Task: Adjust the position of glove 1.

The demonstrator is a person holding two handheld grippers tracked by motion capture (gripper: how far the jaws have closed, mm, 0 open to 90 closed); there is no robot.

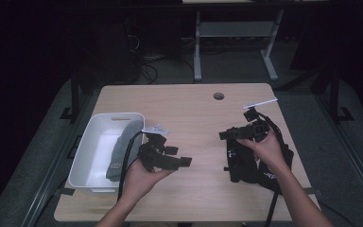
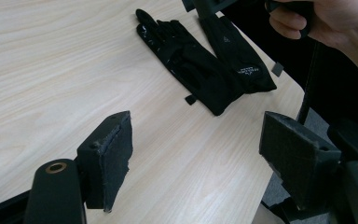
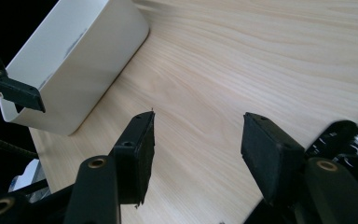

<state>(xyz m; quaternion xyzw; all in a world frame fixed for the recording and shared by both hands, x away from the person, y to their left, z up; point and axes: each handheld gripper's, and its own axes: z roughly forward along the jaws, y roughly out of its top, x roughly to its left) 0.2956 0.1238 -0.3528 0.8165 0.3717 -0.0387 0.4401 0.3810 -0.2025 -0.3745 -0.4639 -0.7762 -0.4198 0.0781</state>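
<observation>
From the high view, a person's two hands work over a light wooden surface [image 1: 194,109]. The left gripper [image 1: 168,158] hangs just right of a white bin [image 1: 87,151] that sits at the surface's left edge and holds a folded grey cloth [image 1: 123,149]. The right gripper [image 1: 234,135] hovers at the right side, over the far end of a pair of black gloves [image 1: 243,163] lying flat near the right edge, partly under the right hand [image 1: 264,146].

In the left gripper view, the left gripper [image 2: 196,149] has its jaws standing wide apart with only bare wood between them, gripping nothing. Beyond them the black gloves [image 2: 209,60] lie side by side, touching, fingers pointing away from the surface's edge, with a small white logo on one cuff. The right hand [image 2: 326,23] grips its tool at the top right corner.

In the right gripper view, the right gripper [image 3: 198,154] has its jaws well parted over bare wood, holding nothing. The glossy black gloves [image 3: 349,140] show at the right edge, just beside the right jaw; whether they touch cannot be told. The white bin [image 3: 79,60] stands at the far left, with part of the left gripper [image 3: 9,88] in front of it.
</observation>
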